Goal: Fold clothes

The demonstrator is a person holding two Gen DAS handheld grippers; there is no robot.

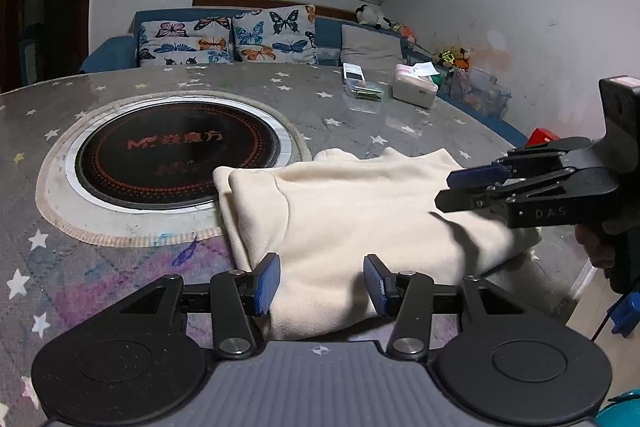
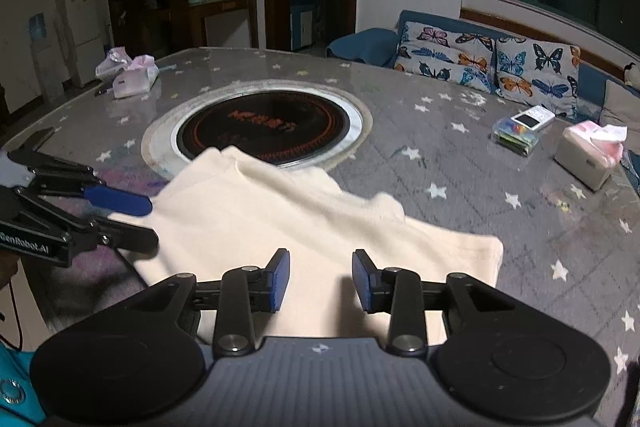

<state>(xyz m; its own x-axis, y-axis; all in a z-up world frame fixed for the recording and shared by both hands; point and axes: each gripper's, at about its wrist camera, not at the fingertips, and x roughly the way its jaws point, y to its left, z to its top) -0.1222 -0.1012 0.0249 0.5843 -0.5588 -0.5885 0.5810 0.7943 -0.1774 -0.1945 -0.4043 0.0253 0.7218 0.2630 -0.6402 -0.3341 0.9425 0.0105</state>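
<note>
A cream garment (image 1: 352, 211) lies folded on the star-patterned table (image 1: 360, 119), its far left corner overlapping the rim of the round black cooktop (image 1: 176, 159). My left gripper (image 1: 322, 283) hovers over the garment's near edge, open, blue pads apart with only cloth lying below them. My right gripper (image 1: 446, 191) reaches in from the right above the cloth. In the right wrist view the garment (image 2: 304, 223) spreads under my right gripper (image 2: 320, 281), which stands open with nothing pinched. The left gripper (image 2: 150, 223) sits at the cloth's left edge.
A white tissue box (image 1: 414, 87) and a clear plastic box (image 1: 360, 83) stand at the table's far right. A pink tissue pack (image 2: 132, 79) lies at the far left. A blue sofa with butterfly cushions (image 1: 224, 37) runs behind the table.
</note>
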